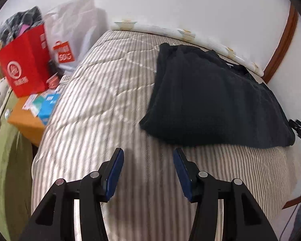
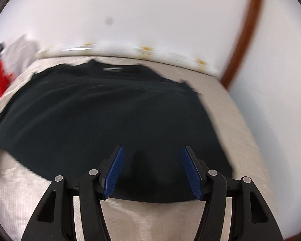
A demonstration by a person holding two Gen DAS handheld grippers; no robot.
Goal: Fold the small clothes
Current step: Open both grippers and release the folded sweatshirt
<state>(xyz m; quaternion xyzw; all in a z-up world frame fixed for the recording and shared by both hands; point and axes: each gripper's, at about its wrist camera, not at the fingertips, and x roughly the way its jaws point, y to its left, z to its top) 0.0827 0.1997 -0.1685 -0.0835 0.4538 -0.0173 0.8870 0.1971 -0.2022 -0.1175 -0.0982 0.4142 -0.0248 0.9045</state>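
A black garment (image 1: 212,98) lies spread on the striped bed cover (image 1: 102,92), partly folded, its collar toward the wall. My left gripper (image 1: 148,153) is open and empty, hovering over bare cover just left of the garment's near hem. My right gripper (image 2: 153,150) is open and empty, right above the garment (image 2: 102,110) near its front hem; its tip also shows at the right edge of the left wrist view (image 1: 300,129). A white label (image 2: 112,68) shows at the collar.
A red paper bag (image 1: 25,62) and a white plastic bag (image 1: 74,34) stand on an orange side table (image 1: 28,120) left of the bed. A white wall and a brown door frame (image 1: 281,46) lie behind. A green cushion (image 1: 6,170) is lower left.
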